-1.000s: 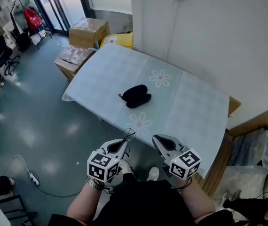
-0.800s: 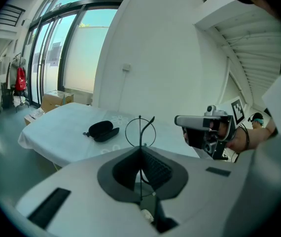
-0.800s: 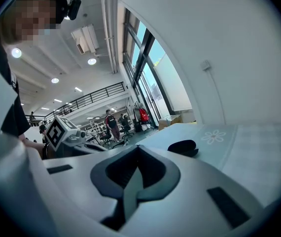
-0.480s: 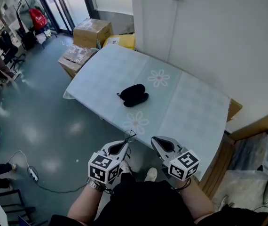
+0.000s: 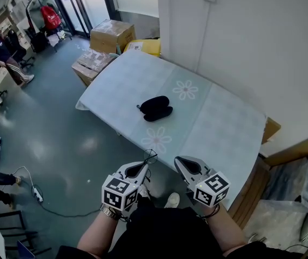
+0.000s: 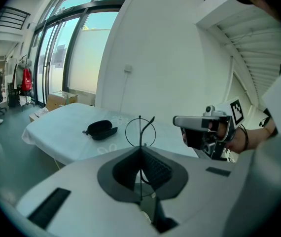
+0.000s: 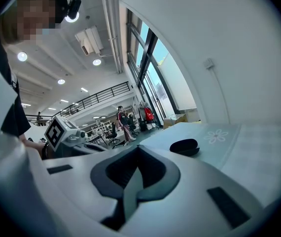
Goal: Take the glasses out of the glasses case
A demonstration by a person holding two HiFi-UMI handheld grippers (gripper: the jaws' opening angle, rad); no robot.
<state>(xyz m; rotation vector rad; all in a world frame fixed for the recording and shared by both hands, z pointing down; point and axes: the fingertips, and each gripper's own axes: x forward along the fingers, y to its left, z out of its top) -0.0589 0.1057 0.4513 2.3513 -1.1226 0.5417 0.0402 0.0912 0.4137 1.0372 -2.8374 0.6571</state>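
Over by the white wall stands the desk, draped in a pale checked cloth with flower prints, and cardboard boxes sit on the floor past its far end. The person stands back from its near edge with both forearms bent in close to the body, holding the two grippers side by side, level and low, noses aimed at the desk and well short of it. The left gripper is closed, with a thin wire loop pinched upright between its jaws. The right gripper is also closed, jaws meeting with nothing between them. The black glasses case lies alone near the middle of the desk, well apart from both grippers. In the head view its long axis runs left to right, the right end angled slightly away. Its two halves look ajar, and a small tab pokes out at the left end.
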